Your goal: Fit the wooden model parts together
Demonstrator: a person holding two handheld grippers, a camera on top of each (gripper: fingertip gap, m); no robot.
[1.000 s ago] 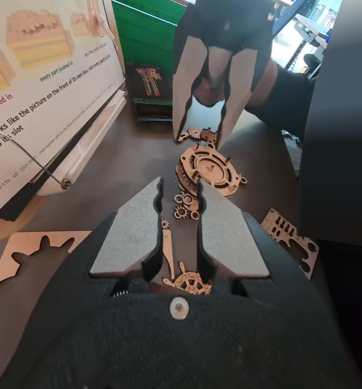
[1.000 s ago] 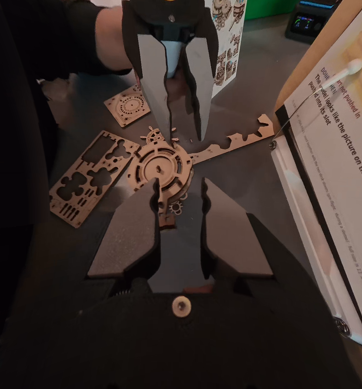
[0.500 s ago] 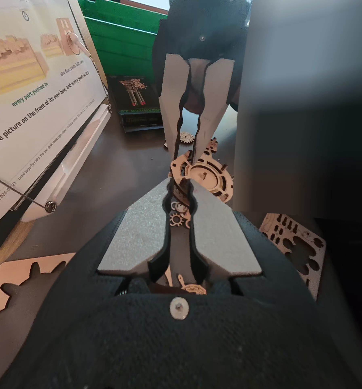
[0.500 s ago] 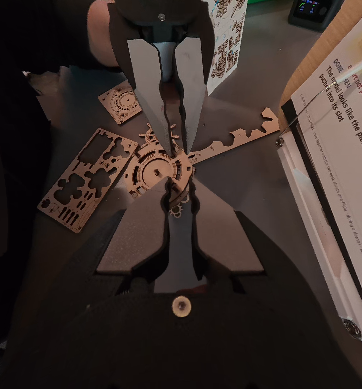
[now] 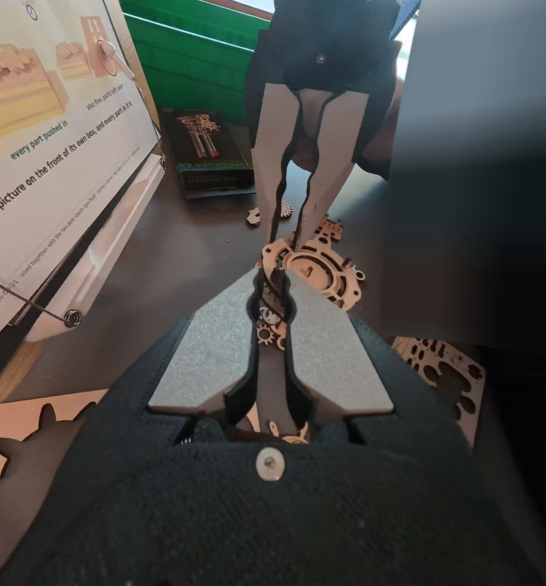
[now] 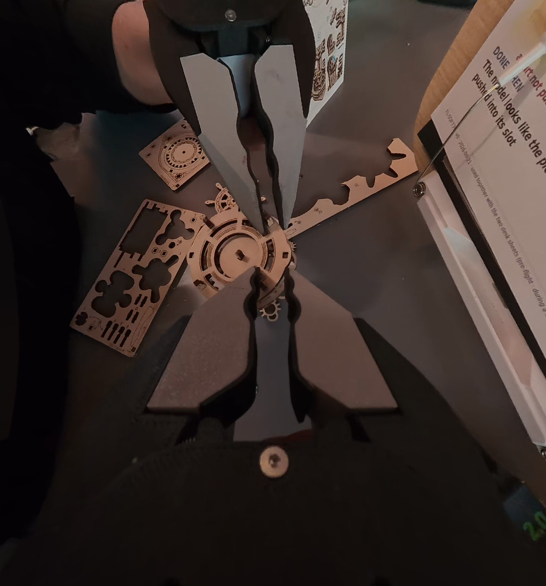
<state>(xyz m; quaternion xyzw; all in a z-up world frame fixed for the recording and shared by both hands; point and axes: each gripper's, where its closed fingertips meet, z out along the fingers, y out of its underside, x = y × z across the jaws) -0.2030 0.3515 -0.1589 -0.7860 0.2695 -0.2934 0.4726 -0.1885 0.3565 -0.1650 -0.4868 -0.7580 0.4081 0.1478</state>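
A round layered wooden model (image 5: 322, 279) sits on the dark table; it also shows in the right wrist view (image 6: 230, 253). My left gripper (image 5: 271, 272) is closed down on the model's near rim. My right gripper (image 6: 271, 274) is closed on the opposite side of the rim. Each gripper shows in the other's view, pointing down at the model: the right gripper (image 5: 283, 244) and the left gripper (image 6: 271, 223). Small loose gear pieces (image 5: 265, 333) lie by the model, also in the right wrist view (image 6: 270, 312). A ship's wheel piece (image 6: 224, 199) lies beside it.
A punched-out wooden sheet (image 6: 132, 279), a small square parts sheet (image 6: 176, 155) and a long offcut strip (image 6: 354, 199) lie around the model. A clipped instruction sheet on a stand (image 5: 43, 142) borders the table, with a black box (image 5: 208, 152) and a green crate (image 5: 195, 57) behind. Both grippers' tips are close together, under 4 cm apart.
Both grippers have moved in toward the round model from opposite sides and narrowed from open to closed on its rim.
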